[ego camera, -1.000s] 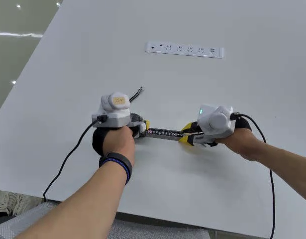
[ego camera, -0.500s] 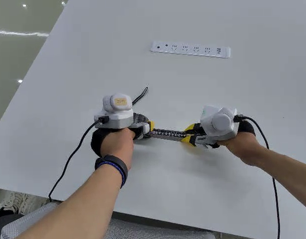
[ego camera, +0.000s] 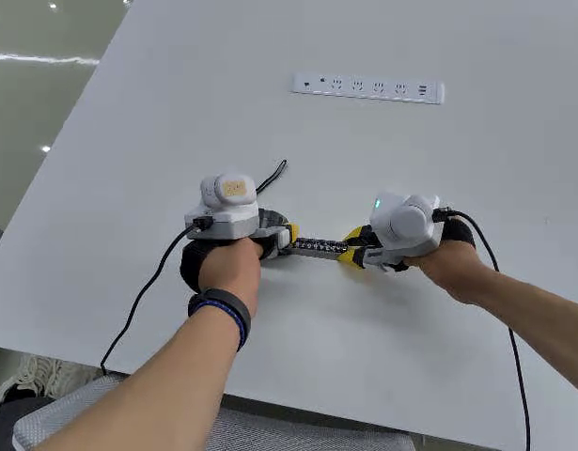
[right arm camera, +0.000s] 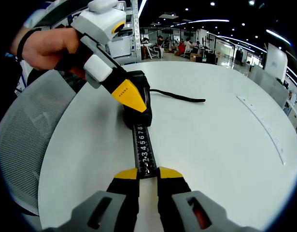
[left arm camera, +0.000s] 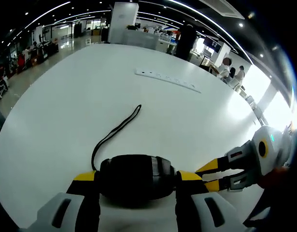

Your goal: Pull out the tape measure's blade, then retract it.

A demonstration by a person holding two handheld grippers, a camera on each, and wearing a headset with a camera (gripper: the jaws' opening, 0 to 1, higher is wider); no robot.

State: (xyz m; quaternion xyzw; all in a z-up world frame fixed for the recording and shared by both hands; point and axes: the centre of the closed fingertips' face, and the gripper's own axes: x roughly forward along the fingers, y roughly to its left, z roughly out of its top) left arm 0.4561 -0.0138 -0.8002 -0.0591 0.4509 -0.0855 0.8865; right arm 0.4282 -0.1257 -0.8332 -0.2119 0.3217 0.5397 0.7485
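A person at a white counter (ego camera: 411, 160) worked a black tape measure (ego camera: 269, 224) with a hand-held tool in each hand. The left tool (ego camera: 281, 237) had its yellow-tipped jaws clamped on the tape measure's case (left arm camera: 136, 176), one jaw against each side, as the left gripper view made plain. The case sat on the counter toward the near edge, somewhat left of the middle. A short length of blade (ego camera: 318, 247), dark with pale printed figures, ran from it across to the right tool (ego camera: 351, 255). That tool's jaws were pinched together on the blade's free end. In the right gripper view the blade stretched straight from the case to those jaws, low over the counter and roughly level.

The tape measure's thin black wrist cord (ego camera: 275, 175) trailed loose on the counter beyond the case, toward the far edge. A white power strip (ego camera: 368, 87) lay well apart from the work, farther toward that far edge. A dark band (ego camera: 219, 307) circled the person's left wrist. Black cables (ego camera: 143, 293) led from both tools back toward the near edge.
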